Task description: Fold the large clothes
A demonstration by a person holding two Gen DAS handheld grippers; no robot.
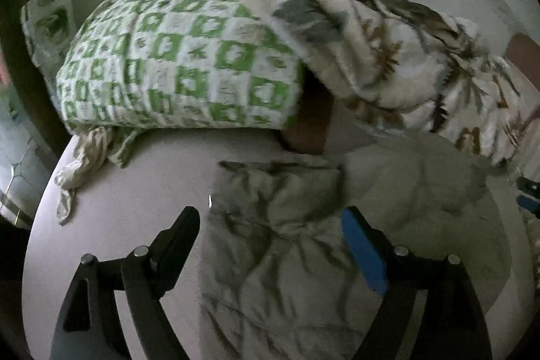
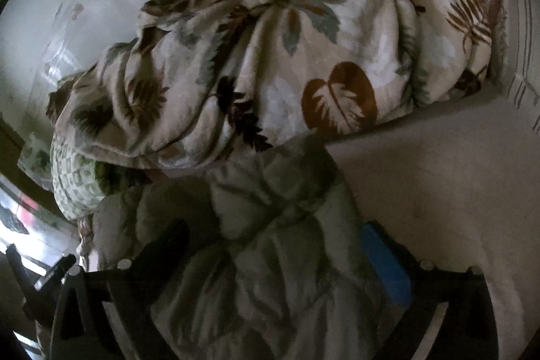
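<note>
Both grippers spread wide, gripping nothing: left gripper [image 1: 273, 233] & right gripper [image 2: 273, 245] hover over the pale puffer jacket [image 1: 337, 242], lying crumpled on the bed [image 1: 118, 208]. Risk: puffy layers spring back, fold undone w/o pressing.

Black gripper [image 1: 271, 218], one blue pad

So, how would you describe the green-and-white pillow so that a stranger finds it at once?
Start at the pale bed surface and look to its far end by the wall. The pillow lies there, partly under the bunched leaf-print blanket. Its neat grid of green squares on white sets it apart from the blanket's brown and grey leaves and from the plain pale puffy garment nearer the camera.
</note>
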